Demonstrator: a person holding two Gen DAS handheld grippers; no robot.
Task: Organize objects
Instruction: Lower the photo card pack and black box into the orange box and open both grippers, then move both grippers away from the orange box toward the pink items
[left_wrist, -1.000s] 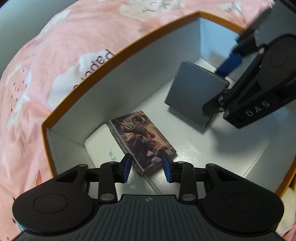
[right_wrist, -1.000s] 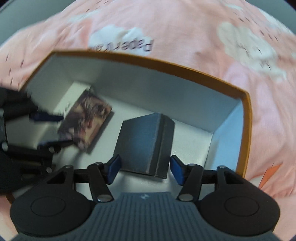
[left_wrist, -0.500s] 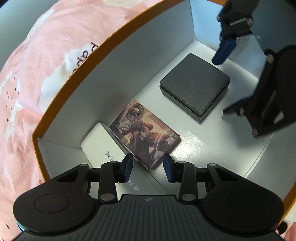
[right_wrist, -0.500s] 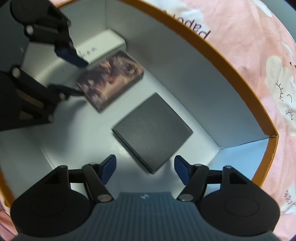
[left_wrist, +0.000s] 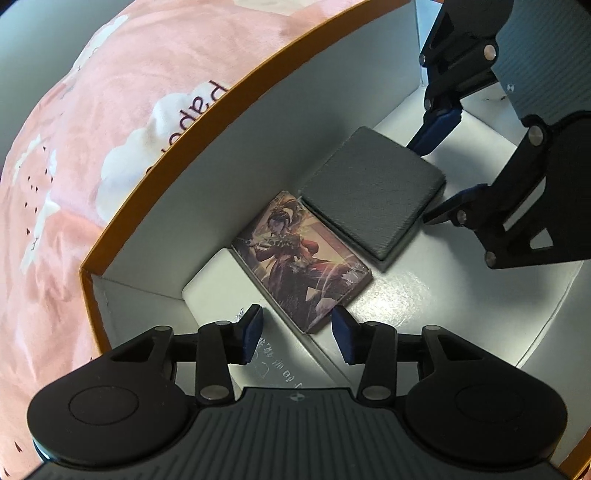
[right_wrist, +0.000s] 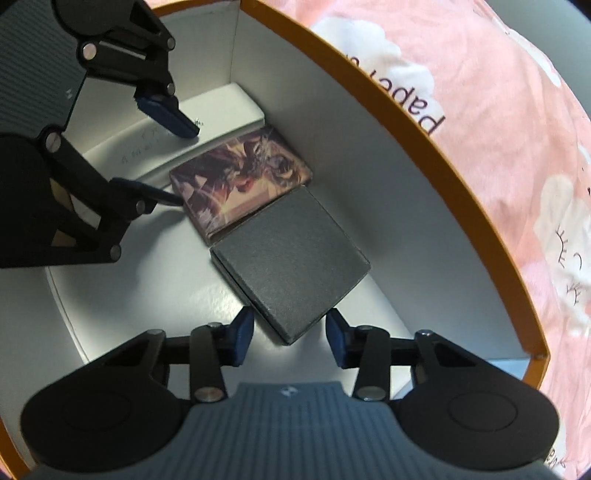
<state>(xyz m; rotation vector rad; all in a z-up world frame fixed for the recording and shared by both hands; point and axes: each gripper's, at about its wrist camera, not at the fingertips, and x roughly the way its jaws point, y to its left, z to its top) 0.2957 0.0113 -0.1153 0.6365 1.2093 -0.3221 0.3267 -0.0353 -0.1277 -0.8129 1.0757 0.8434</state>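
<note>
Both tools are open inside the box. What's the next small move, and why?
Probably lift both tools straight out. The grey box, picture box and white box already lie flat in a row along the wall, and the left tool and right tool hold nothing.

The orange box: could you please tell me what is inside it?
Inside the orange box lie a white box, picture box and grey box, side by side. Their contents are hidden.

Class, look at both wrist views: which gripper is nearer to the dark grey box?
Right. The right gripper straddles a corner of the dark grey box, jaws open. The left gripper sits further off, open around the end of the illustrated card box.
</note>
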